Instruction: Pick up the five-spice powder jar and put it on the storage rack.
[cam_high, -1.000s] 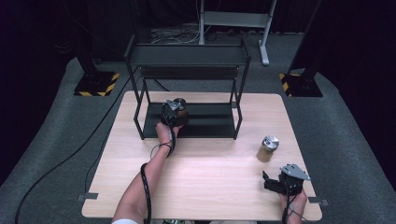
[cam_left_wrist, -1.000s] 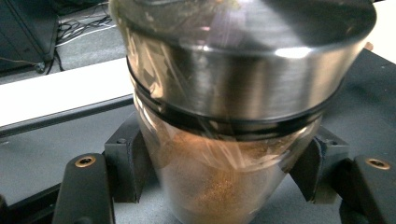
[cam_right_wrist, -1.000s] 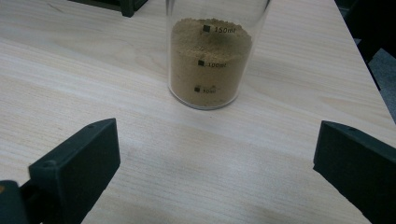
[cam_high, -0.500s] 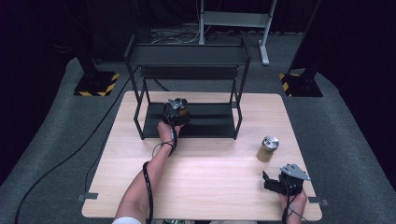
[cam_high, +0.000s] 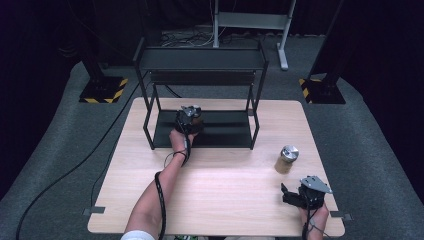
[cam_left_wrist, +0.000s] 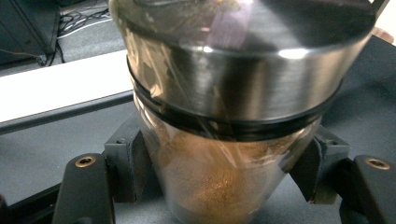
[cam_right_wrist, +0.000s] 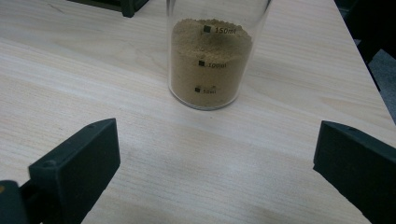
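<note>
Since a second ago the left tool (cam_high: 189, 116) has edged slightly right over the lower shelf of the black metal two-tier rack (cam_high: 202, 58), its jaws pinching a clear glass jar with a steel lid and reddish-brown powder inside (cam_left_wrist: 219, 140). The right tool (cam_high: 300, 194) has stayed spread wide near the right front corner of the pale wooden tabletop (cam_high: 225, 185), facing a second clear glass jar of tan powder (cam_right_wrist: 210, 60) filled to about its 150 ml mark. Grey carpet (cam_high: 380, 150) surrounds the tabletop, and the room beyond is dark.
</note>
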